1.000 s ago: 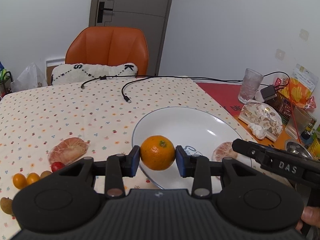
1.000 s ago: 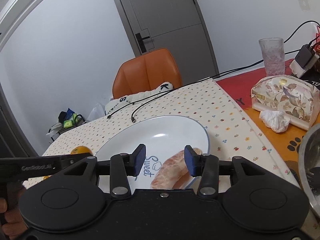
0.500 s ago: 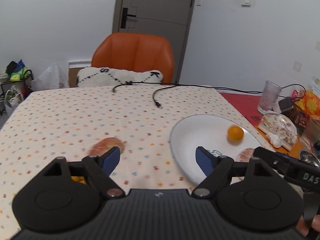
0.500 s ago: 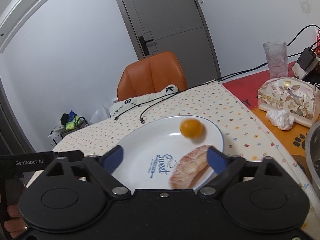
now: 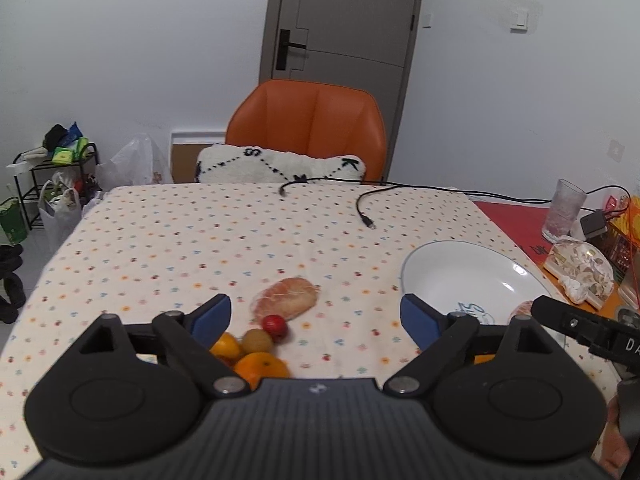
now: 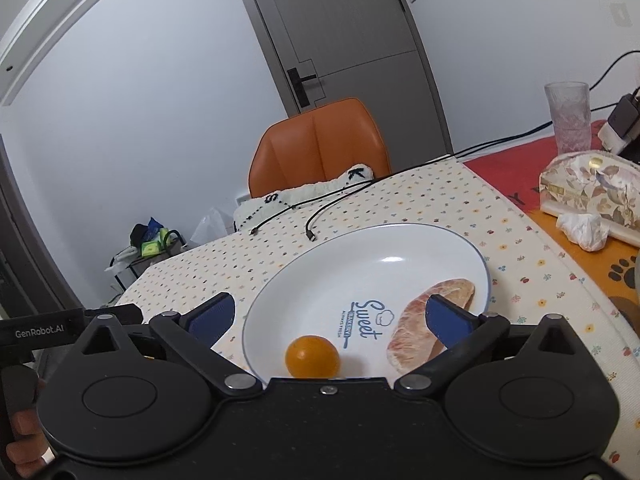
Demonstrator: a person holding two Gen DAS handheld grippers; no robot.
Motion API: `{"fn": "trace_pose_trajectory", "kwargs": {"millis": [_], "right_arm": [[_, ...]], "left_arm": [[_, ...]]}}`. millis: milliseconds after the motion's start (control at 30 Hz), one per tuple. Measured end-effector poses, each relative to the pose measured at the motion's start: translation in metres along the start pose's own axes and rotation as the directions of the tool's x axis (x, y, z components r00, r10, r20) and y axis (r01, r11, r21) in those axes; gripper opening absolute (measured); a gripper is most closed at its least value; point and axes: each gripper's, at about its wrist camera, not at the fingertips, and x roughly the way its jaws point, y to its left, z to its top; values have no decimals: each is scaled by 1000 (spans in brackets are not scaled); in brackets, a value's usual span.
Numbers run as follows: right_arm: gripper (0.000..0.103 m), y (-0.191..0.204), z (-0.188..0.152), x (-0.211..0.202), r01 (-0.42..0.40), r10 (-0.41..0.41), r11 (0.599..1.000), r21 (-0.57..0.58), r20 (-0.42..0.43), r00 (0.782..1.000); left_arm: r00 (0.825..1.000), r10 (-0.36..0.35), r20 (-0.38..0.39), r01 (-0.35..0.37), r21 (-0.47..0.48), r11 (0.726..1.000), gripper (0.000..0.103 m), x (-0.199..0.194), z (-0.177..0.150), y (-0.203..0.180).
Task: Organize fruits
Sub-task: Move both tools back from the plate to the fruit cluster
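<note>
The worktop point(image 5: 168, 240), covered in a dotted cloth, is filling most of both views, with an orange chair point(image 5: 306, 128) standing at its far edge and a black-and-white cushion point(image 5: 280, 166) lying on the chair's seat. Two black cables point(image 5: 362, 208) are trailing across the far part of the cloth.

The white plate point(image 6: 340, 272) is sitting on the right side of the worktop, printed with the word "Sweet". A peeled pomelo segment point(image 6: 424, 324) is lying on its right part, and a small orange point(image 6: 312, 357) is resting on its near part, apart from the segment.

The left hand-held gripper point(image 5: 316, 316) is hovering above the cloth with its jaws spread wide and nothing between them. The right hand-held gripper point(image 6: 330, 316) is hanging over the near rim of the plate, jaws likewise spread wide and holding nothing; its right blue pad point(image 6: 450, 320) is showing in front of the segment.

On the cloth left of the plate, a second pomelo segment point(image 5: 286, 300) is lying alone. Just in front of it a cluster of small fruit is sitting close together: a tangerine point(image 5: 262, 366), a smaller orange fruit point(image 5: 226, 346), a brownish round fruit point(image 5: 258, 340) and a red cherry tomato point(image 5: 274, 325) beside the segment.

A clear glass point(image 6: 568, 116) is standing at the far right
</note>
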Motion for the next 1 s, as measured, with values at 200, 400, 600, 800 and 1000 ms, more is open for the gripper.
{"fn": "trace_pose_trajectory", "kwargs": {"millis": [200,400,600,800,1000], "right_arm": [[103,10,-1,1,-13,14,1000,11,-18,1000],[103,24,-5,4,-34,34,999,-11,-21,999],[103,38,-10,12,-66,64,997,-42,-42,997],[103,48,-13,20,-94,91,994,-54,-68,994],[103,58,-18,26,-117,111,991,-65,-96,989]], "left_arm": [[999,30,-10,-30,-13,999,91,-6,-6,18],[999,43,-19,-44,-30,999,91,-10,-13,35],[998,39,-41,-41,-61,997,91,-10,-22,53],[998,41,-42,-44,-87,995,91,-12,-29,67],[998,47,-41,-51,-109,993,90,-9,-36,76]]}}
